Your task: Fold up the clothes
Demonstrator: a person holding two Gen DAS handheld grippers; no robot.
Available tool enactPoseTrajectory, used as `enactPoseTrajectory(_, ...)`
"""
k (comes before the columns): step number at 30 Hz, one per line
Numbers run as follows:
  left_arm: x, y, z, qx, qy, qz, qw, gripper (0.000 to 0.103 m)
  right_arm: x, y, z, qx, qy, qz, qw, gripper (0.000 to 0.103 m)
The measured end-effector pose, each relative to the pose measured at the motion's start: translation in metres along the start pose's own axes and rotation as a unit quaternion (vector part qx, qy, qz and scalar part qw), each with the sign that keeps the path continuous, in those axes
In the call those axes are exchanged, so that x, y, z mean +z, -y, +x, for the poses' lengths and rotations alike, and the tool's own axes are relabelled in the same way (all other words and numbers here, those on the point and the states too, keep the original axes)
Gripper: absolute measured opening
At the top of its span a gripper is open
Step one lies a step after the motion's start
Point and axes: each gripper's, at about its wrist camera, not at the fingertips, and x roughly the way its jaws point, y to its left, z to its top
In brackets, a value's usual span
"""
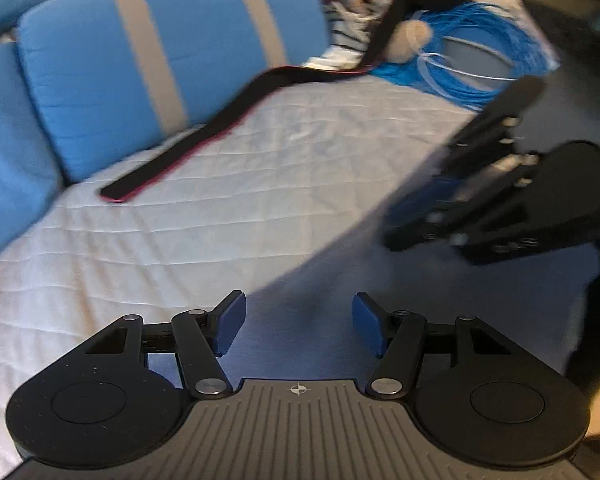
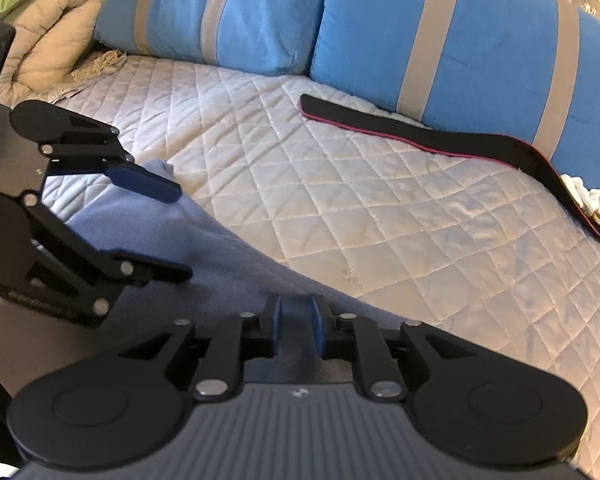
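2 tongs worked over a bed covered by a white quilted bedspread (image 2: pixel 340 168). The left tongs (image 1: pixel 299 322) stood wide, their blue pads (image 1: pixel 231 322) well apart with nothing between them, hovering above a pale blue garment (image 1: pixel 340 280) that lay on the near side of the bed. In the right wrist view the same garment (image 2: pixel 204 236) spread from about 9 o'clock down to 6 o'clock, its far edge running diagonally across the quilt. The right tongs (image 2: pixel 298 330) were narrow, pads a small gap apart, and the garment's edge sat just beyond them; whether cloth lay between the pads could not be told. In the left wrist view the right tongs (image 1: pixel 416 216) appeared at 3 o'clock, blurred, low over the garment. In the right wrist view the left tongs (image 2: pixel 180 232) appeared at 9 o'clock, spread wide over the cloth.

A black strap with a red edge (image 2: pixel 420 132) lay on the quilt toward 1 o'clock, well apart from the garment. 2 blue pillows with grey stripes (image 2: pixel 460 40) leaned at 12 o'clock. A coil of blue cable (image 1: pixel 480 52) sat at 1 o'clock in the left wrist view.
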Motion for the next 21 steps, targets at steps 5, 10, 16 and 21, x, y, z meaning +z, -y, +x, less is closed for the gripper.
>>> enactPoseTrajectory(5, -0.005, 0.004, 0.005, -0.043, 0.013, -0.004, 0.999, 0.057, 0.0, 0.001, 0.002, 0.002, -0.007, 0.006, 1.0, 0.036)
enactPoseTrajectory(10, -0.008, 0.016, 0.014, -0.072, -0.007, 0.021, 0.9971, 0.059, 0.002, 0.004, 0.003, 0.008, -0.007, 0.011, 1.0, 0.039)
enactPoseTrajectory(16, -0.004, 0.009, 0.022, -0.086, -0.025, -0.024, 0.9957, 0.061, 0.009, 0.0, 0.003, 0.032, 0.016, 0.003, 0.999, 0.053)
enactPoseTrajectory(21, -0.003, 0.01, 0.021, -0.085, -0.026, -0.025, 0.9957, 0.061, 0.017, -0.006, 0.013, 0.045, 0.035, -0.017, 0.998, 0.053)
